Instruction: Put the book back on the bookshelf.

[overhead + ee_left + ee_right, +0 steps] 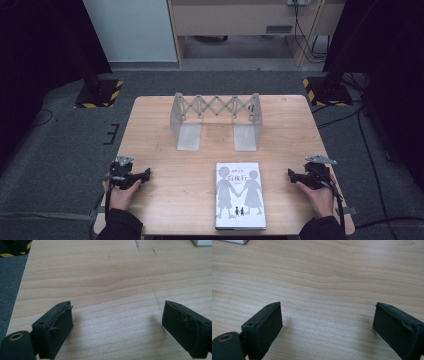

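1. Nearest the person, a white book [240,195] lies flat at the table [165,200] edge, between the two hands, cover up.
2. Flanking it, the left hand-held gripper [145,173] and the right hand-held gripper [291,174] rest well apart from it, each with jaws spread wide and holding nothing.
3. Farther off, an empty expandable metal book rack [216,120] stands upright; a sound approach would likely be closing on the book's edges squarely before lifting it.
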### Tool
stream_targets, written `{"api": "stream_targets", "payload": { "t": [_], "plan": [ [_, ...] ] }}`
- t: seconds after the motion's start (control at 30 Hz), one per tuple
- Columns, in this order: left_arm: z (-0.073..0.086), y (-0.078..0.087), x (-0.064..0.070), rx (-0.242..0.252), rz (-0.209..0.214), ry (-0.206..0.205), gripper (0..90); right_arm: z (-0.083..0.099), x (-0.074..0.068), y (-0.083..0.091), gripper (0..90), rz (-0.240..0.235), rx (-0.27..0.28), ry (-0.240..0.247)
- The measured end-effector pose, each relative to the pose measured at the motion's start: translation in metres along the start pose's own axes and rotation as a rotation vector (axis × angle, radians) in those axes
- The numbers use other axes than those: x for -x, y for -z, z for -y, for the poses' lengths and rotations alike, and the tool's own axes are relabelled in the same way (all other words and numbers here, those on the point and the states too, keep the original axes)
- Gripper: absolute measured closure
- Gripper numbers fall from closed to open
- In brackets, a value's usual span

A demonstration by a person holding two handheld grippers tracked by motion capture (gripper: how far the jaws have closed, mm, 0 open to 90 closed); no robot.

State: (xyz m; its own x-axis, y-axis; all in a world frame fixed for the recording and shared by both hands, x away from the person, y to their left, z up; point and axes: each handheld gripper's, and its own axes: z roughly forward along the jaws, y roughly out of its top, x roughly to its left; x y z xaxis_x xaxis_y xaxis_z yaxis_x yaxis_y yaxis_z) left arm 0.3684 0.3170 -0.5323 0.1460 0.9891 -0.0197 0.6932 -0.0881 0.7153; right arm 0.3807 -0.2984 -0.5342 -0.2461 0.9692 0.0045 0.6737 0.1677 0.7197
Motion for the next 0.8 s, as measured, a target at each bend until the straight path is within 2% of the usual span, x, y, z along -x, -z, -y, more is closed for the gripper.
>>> {"api": "stream_targets", "payload": {
  "t": [0.17,0.27,0.37,0.43,0.5,0.57,0.63,0.7,0.8],
  "plan": [
    [-0.003,0.009,0.002,0.031,-0.005,0.01,14.4,-0.002,0.0,0.007,13.6,0.008,0.036,-0.008],
    [-0.003,0.011,0.006,0.046,0.022,-0.002,16.0,-0.003,-0.001,0.01,15.6,0.047,0.031,0.022],
    [-0.003,0.011,0.008,0.047,0.038,-0.001,18.3,-0.003,-0.002,0.011,17.9,0.048,0.026,0.037],
    [-0.003,0.012,0.011,0.059,0.046,-0.007,19.5,-0.005,-0.002,0.014,26.7,0.013,0.046,0.034],
    [-0.004,0.013,0.011,0.067,0.053,-0.01,20.7,-0.005,-0.003,0.015,26.0,-0.004,0.046,0.029],
    [-0.004,0.014,0.014,0.079,0.064,-0.01,21.3,-0.006,-0.005,0.017,26.3,0.0,0.067,0.045],
    [-0.005,0.015,0.017,0.087,0.074,-0.018,21.3,-0.008,-0.007,0.021,26.7,-0.006,0.087,0.039],
    [-0.005,0.016,0.018,0.08,0.088,-0.001,20.5,-0.01,-0.008,0.025,29.5,-0.029,0.093,0.028],
    [-0.005,0.016,0.02,0.089,0.097,-0.003,20.1,-0.011,-0.01,0.027,30.7,-0.049,0.105,0.02]
  ]
}}
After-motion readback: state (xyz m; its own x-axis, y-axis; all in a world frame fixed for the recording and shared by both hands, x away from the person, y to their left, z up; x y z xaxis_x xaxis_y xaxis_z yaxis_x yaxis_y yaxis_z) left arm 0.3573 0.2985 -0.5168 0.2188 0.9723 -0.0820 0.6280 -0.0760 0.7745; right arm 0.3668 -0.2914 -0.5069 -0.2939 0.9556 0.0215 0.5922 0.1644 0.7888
